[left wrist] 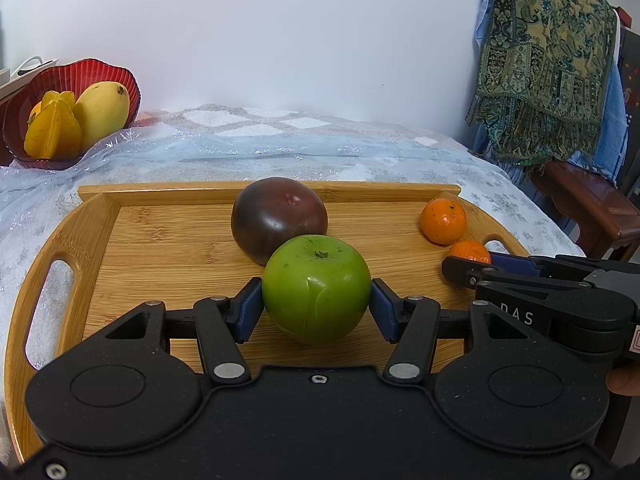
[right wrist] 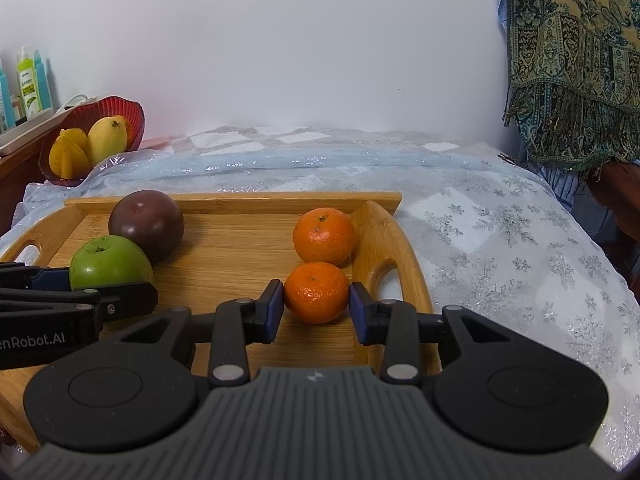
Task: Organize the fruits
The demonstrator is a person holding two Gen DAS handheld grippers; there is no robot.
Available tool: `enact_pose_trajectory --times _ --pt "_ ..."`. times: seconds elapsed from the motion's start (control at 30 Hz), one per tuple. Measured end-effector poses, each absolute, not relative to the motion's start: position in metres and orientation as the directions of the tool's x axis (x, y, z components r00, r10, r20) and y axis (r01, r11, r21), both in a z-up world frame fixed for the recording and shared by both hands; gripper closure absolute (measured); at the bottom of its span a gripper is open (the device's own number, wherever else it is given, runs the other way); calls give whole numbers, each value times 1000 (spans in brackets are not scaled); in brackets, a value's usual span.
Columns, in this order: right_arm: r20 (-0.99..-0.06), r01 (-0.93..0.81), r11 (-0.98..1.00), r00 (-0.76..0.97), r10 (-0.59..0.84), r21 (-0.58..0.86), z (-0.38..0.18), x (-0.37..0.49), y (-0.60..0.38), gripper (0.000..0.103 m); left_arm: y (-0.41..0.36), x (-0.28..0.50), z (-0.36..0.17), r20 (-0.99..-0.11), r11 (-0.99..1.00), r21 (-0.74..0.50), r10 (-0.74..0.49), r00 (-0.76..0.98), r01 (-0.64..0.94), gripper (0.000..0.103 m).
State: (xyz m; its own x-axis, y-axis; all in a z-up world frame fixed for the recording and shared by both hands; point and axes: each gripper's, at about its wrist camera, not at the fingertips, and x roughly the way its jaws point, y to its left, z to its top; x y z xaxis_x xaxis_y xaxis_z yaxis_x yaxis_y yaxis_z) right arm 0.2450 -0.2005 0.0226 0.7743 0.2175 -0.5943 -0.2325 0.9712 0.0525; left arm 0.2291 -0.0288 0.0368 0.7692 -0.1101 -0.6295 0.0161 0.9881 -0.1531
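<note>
Close wrist views, shared tray (left wrist: 96, 216)

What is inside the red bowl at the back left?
The red bowl holds a yellow mango and a starfruit. A bit of orange shows behind them in both views; what it is cannot be told. The bowl's bottom is covered by the fruit.

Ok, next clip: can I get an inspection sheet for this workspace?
Surface: bamboo tray on snowflake tablecloth.
Job's things: green apple, dark purple fruit, two oranges on tray; red bowl holds mango, starfruit.
Clutter: bottles.
Grippers: left gripper pads against the apple; right gripper around nearer orange, contact unclear.
Cables: nothing seen.
Surroundings: white wall, patterned shawl.
</note>
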Motion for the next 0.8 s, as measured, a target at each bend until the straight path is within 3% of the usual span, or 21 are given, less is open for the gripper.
enact_pose_trajectory --times 0.2,0.63,0.8 --pt "-594 -232 971 774 217 52 23 245 -201 56 -29 229 37 -630 988 -153 -110 769 15 48" --pt "-596 -237 970 772 221 53 22 244 -198 56 -31 229 35 -637 988 -151 -117 762 25 48" --pt "-583 -240 970 782 221 46 25 242 -198 44 -30 228 35 -634 991 -132 -104 767 26 41"
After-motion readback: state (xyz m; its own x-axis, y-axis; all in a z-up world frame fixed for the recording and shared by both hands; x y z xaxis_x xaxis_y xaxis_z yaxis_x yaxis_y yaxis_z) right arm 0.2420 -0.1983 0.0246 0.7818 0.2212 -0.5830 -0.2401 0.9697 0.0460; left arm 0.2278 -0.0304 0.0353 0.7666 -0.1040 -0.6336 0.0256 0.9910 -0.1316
